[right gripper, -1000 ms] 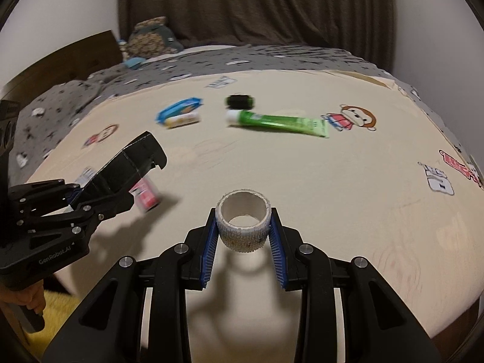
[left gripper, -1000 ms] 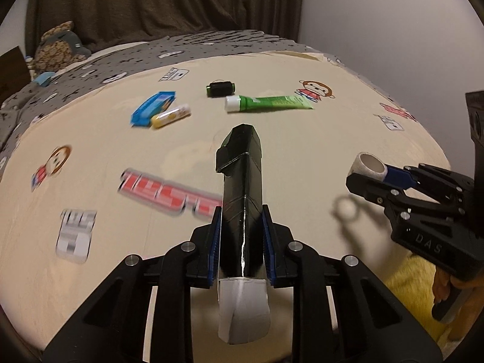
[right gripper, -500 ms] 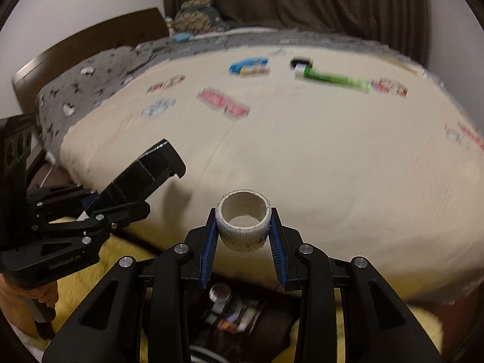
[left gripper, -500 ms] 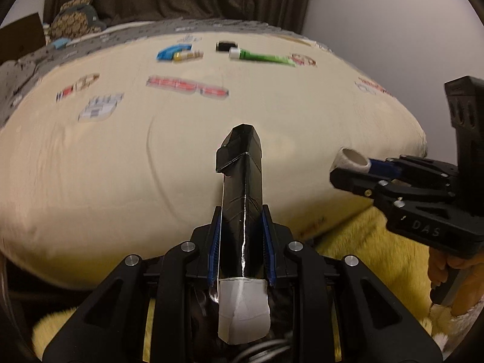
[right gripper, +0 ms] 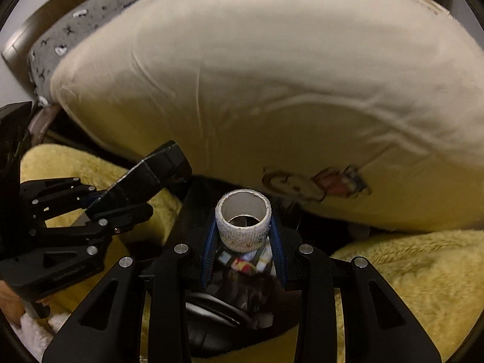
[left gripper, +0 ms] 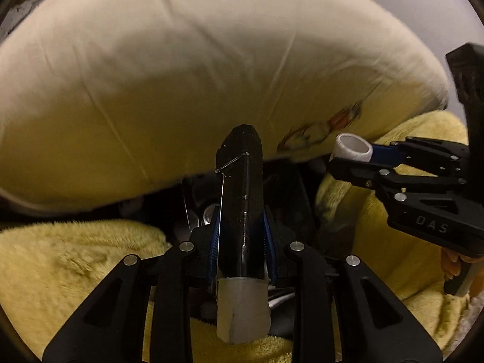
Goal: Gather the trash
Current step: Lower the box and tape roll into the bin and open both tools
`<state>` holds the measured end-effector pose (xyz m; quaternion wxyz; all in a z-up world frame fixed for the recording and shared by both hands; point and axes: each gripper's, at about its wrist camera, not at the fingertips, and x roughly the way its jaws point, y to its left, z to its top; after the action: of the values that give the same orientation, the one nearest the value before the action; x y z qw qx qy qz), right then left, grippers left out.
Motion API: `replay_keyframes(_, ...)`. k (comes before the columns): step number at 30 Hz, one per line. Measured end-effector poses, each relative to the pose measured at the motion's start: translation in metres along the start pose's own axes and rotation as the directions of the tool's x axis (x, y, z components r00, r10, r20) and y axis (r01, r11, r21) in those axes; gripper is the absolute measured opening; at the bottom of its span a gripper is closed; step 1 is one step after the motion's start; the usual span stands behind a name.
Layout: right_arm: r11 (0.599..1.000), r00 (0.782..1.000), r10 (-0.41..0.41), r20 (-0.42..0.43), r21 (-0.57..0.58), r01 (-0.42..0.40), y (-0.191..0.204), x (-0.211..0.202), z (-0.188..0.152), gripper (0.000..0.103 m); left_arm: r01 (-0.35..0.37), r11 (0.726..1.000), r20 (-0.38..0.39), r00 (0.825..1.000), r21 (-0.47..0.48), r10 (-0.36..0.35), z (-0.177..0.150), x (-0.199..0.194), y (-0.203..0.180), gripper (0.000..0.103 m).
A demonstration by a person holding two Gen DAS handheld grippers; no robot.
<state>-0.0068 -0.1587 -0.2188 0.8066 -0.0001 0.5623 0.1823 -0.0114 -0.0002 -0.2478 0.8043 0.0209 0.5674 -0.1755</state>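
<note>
Both grippers have dropped off the bed: left gripper [left gripper: 242,236] clamps flat black carton [left gripper: 240,199], right gripper [right gripper: 243,242] clamps white tape-roll core [right gripper: 243,224], dark trash bin [right gripper: 242,296] now beneath jaws—drop next.

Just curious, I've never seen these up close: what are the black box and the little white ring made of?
Black box: likely thin cardboard with a glossy finish; it shows creased fold lines and shiny streaks. White ring: probably a cardboard core wrapped in rough, woven-looking tape; its inner wall is smooth and matte, the outside bumpy. Neither is certain.
</note>
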Motion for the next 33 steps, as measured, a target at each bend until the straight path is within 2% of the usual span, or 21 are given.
replay_keyframes(5,0.999,0.997,0.015,-0.078,0.039,-0.012,-0.004,0.023,-0.002,0.033,0.017,1.000,-0.097,0.995,-0.020,-0.019,-0.005,0.032,0.001,0.025)
replay_keyframes(9,0.999,0.994,0.019,-0.110,0.050,-0.014,-0.003,0.035,-0.003,0.034,0.016,0.999,-0.116,0.993,-0.028,-0.019,-0.004,0.040,0.003,0.028)
replay_keyframes(14,0.997,0.993,0.028,-0.113,0.071,-0.020,-0.005,0.041,0.004,0.035,0.010,1.000,-0.130,0.991,-0.028,-0.013,-0.009,0.044,0.005,0.035)
replay_keyframes(15,0.997,0.993,0.031,-0.112,0.076,-0.023,-0.008,0.042,0.004,0.037,0.007,1.000,-0.132,0.991,-0.030,-0.011,-0.009,0.044,0.005,0.038)
replay_keyframes(17,0.996,0.994,0.035,-0.106,0.088,-0.026,-0.011,0.040,0.004,0.051,0.002,0.999,-0.126,0.992,-0.036,-0.007,-0.010,0.043,0.006,0.047)
replay_keyframes(18,0.995,0.994,0.035,-0.100,0.096,-0.026,-0.015,0.037,0.005,0.059,-0.001,0.999,-0.124,0.992,-0.037,-0.004,-0.009,0.042,0.006,0.048)
replay_keyframes(24,0.993,0.999,0.011,-0.035,0.119,-0.007,-0.027,0.015,0.011,0.060,-0.039,0.999,-0.084,0.996,-0.030,0.037,-0.004,0.025,0.008,0.062)
replay_keyframes(27,0.993,1.000,0.001,0.018,0.121,-0.003,-0.033,-0.002,0.017,0.069,-0.038,0.999,-0.058,0.998,-0.022,0.037,0.001,0.013,0.009,0.068)
replay_keyframes(28,0.993,0.999,-0.004,0.036,0.122,0.000,-0.035,-0.008,0.019,0.074,-0.036,0.999,-0.042,0.999,-0.019,0.035,0.004,0.007,0.009,0.070)
replay_keyframes(33,0.992,0.985,-0.049,0.166,0.124,0.029,-0.043,-0.052,0.037,0.081,-0.042,0.999,0.080,0.996,0.002,0.041,0.025,-0.039,0.006,0.081)
